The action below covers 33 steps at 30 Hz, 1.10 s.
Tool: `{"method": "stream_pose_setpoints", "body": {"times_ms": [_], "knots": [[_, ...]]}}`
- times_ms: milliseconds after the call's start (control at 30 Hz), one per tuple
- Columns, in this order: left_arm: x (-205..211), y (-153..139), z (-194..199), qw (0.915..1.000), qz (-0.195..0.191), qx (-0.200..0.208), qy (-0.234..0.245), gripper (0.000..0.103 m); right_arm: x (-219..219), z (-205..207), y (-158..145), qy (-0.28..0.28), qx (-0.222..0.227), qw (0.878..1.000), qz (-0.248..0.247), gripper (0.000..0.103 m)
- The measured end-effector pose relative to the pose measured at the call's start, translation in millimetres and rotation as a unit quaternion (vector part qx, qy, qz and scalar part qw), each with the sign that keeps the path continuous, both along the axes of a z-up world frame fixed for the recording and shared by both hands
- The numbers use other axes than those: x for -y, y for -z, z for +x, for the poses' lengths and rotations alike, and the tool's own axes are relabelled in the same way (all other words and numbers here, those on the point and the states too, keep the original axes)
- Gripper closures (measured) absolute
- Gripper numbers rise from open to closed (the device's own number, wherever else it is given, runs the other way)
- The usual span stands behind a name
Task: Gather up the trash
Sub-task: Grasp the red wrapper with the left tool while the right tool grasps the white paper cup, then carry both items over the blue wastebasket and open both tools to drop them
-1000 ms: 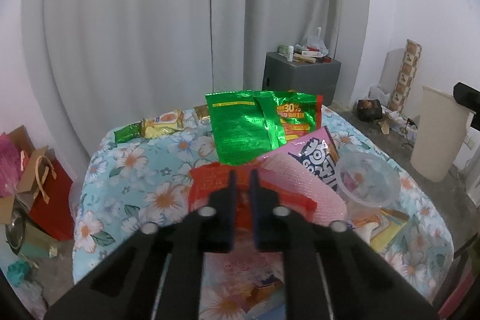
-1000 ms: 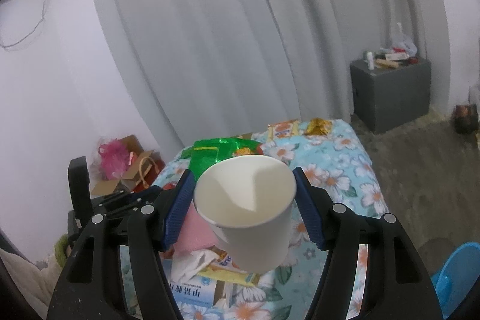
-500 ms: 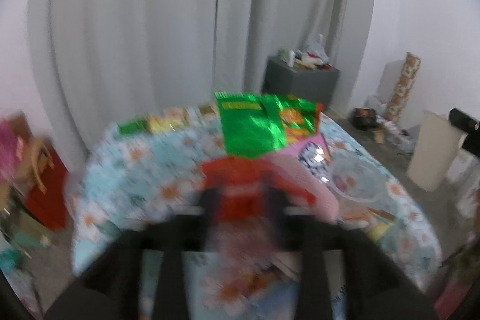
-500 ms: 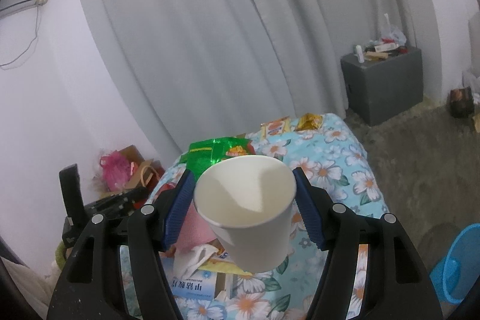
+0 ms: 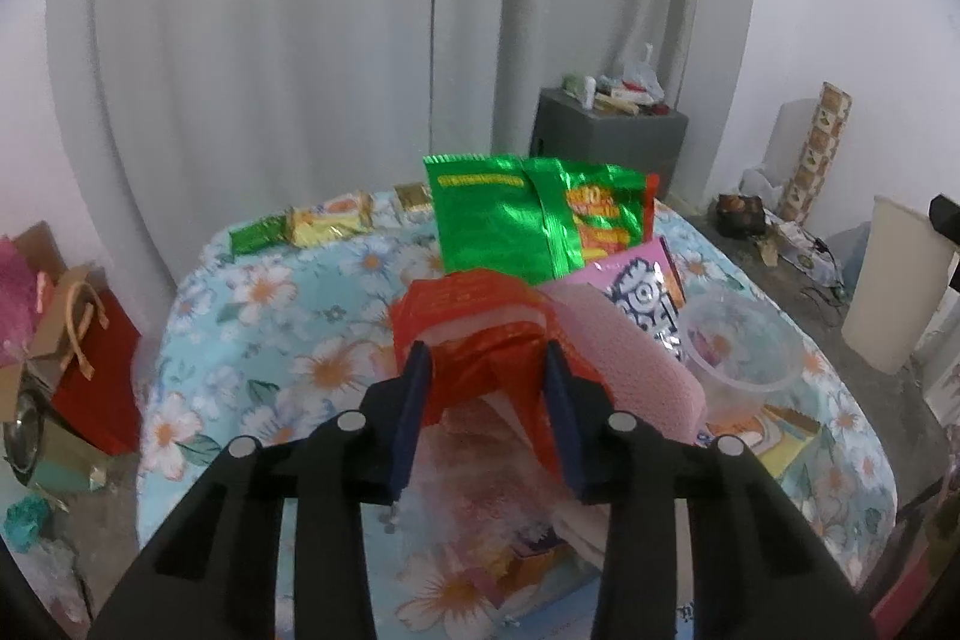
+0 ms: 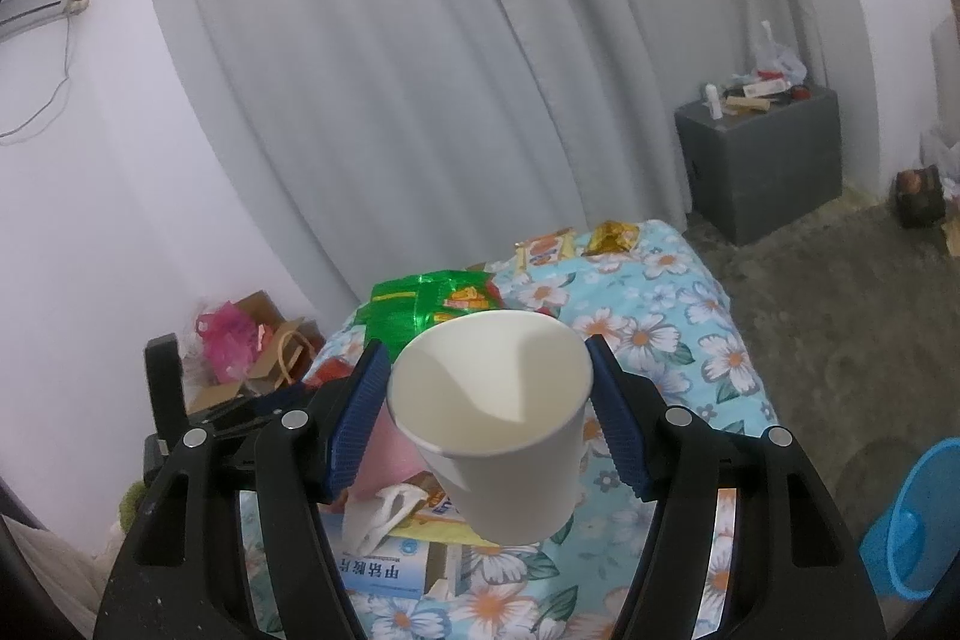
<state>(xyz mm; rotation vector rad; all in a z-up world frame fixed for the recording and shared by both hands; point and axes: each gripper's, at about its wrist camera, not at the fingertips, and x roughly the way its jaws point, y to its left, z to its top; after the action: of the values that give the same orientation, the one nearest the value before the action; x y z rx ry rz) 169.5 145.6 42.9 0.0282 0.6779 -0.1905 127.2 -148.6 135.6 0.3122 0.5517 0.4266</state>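
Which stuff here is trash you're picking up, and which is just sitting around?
Trash being collected:
- red wrapper, between the left tool pads
- paper cup, held by the right tool
- green snack bag

Just sitting around:
- grey cabinet
- red gift bag
- curtain

A crumpled red foil wrapper point(image 5: 474, 340) is seen above the littered flowered table. A white paper cup point(image 6: 498, 418) is held tilted, mouth open, empty.
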Motion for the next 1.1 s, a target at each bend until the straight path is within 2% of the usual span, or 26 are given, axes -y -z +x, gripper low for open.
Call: {"method": "stream_pose_setpoints", "body": {"times_ms": [233,367,600,800,933,1033,1100], "knots": [[-8,-29,-13,0.9989,-0.021,0.04,-0.007,0.067,6,-5,-1,0.005,0.004,1.0,0.009,0.041],[2,-48,-24,0.9975,-0.03,0.063,0.007,0.068,17,-13,-5,0.015,0.012,1.0,0.019,0.041],[53,-67,-43,0.9917,-0.035,0.089,0.085,0.068,46,-38,-7,0.062,0.017,0.998,0.03,0.041],[124,-63,-39,0.9833,-0.016,0.071,0.167,0.068,93,-66,2,0.13,0.016,0.99,0.044,0.041],[178,-59,-32,0.9734,-0.022,0.049,0.223,0.068,132,-84,11,0.181,0.013,0.982,0.056,0.041],[224,-50,-18,0.9644,-0.036,0.004,0.262,0.068,165,-97,22,0.23,0.004,0.971,0.062,0.041],[257,-42,-7,0.9554,-0.049,-0.031,0.289,0.068,181,-101,30,0.263,-0.002,0.963,0.057,0.041]]}}
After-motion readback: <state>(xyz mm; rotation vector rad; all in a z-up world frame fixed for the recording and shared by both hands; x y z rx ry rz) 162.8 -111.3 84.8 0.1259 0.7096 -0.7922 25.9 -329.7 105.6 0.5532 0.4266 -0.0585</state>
